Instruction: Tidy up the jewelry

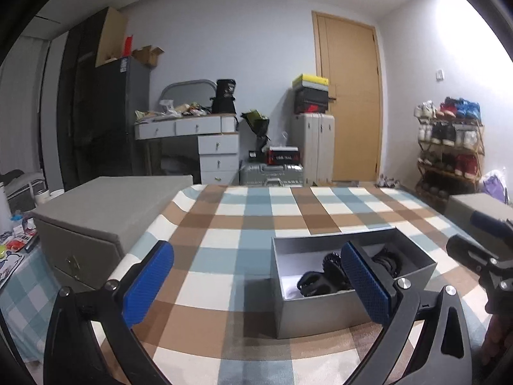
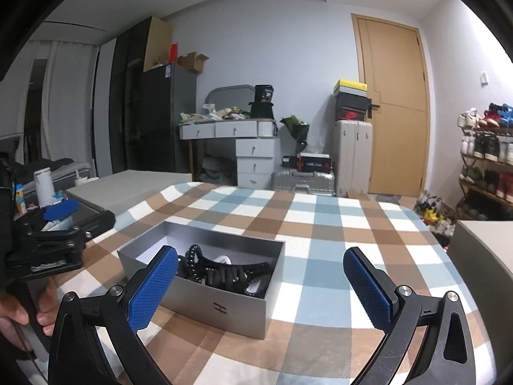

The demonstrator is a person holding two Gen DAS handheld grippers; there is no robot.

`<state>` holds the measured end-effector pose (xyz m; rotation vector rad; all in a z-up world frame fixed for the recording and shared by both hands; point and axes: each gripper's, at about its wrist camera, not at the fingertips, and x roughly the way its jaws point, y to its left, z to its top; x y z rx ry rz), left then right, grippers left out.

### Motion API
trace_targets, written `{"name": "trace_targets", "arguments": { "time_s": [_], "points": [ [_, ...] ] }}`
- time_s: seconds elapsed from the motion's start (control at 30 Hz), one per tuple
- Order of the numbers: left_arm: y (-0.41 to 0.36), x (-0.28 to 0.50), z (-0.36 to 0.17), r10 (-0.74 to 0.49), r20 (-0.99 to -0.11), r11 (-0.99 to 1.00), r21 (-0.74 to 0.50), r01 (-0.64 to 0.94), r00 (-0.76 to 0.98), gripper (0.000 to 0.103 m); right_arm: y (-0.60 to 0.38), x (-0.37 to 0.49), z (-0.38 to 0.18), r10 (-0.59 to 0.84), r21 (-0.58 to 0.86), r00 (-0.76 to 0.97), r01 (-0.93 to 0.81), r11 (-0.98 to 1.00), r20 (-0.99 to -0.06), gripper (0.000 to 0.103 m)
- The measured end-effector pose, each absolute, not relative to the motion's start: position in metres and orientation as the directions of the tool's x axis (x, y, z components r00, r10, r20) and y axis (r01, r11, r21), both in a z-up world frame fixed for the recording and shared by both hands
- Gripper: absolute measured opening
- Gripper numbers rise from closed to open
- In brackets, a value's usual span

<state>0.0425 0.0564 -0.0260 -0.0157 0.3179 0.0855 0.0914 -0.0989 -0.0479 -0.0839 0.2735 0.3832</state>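
Note:
An open grey box [image 1: 323, 314] sits on the checked tablecloth [image 1: 243, 224]; it also shows in the right wrist view [image 2: 221, 308]. Inside lie black jewelry pieces [image 1: 320, 280], beaded strands and clips [image 2: 221, 272]. My left gripper [image 1: 256, 280] is open and empty, with the box just behind its right finger. My right gripper [image 2: 261, 284] is open and empty, with the box behind its left finger. The other gripper shows at each frame's edge, the right one in the left wrist view [image 1: 481, 253] and the left one in the right wrist view [image 2: 54, 224].
A grey drawer chest [image 1: 96, 221] stands at the table's left edge, and a second grey chest [image 2: 481, 256] at the right edge. Behind are a dresser [image 1: 205, 141], suitcases [image 1: 317, 147], a door [image 1: 349, 96] and a shoe rack [image 1: 449, 147].

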Motion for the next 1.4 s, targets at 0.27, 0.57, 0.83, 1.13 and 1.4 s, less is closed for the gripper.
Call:
{"name": "trace_targets", "arguments": {
  "time_s": [0.27,0.57,0.83,1.13,1.4],
  "points": [
    [0.0569,0.04,-0.0241,0.075,-0.309,0.997,-0.008,-0.081,0.948,0.102,-0.0999,0.0917,-0.0475,0.355,-0.026,0.893,-0.376,0.926,-0.278,0.103],
    [0.0581,0.0412,-0.0229,0.078,-0.31,0.996,-0.009,-0.085,0.948,0.102,-0.1001,0.0915,-0.0473,0.354,-0.025,0.893,-0.375,0.927,-0.278,0.103],
    [0.0592,0.0439,-0.0243,0.079,-0.31,0.996,-0.01,-0.086,0.947,0.102,-0.1015,0.0928,-0.0482,0.35,-0.024,0.895,-0.37,0.929,-0.278,0.103],
    [0.0592,0.0433,-0.0238,0.079,-0.31,0.996,-0.01,-0.086,0.947,0.102,-0.1016,0.0929,-0.049,0.349,-0.024,0.895,-0.37,0.929,-0.278,0.103],
    [0.0591,0.0435,-0.0242,0.079,-0.31,0.996,-0.01,-0.086,0.948,0.102,-0.1016,0.0926,-0.0496,0.35,-0.024,0.894,-0.371,0.928,-0.279,0.103]
  ]
}}
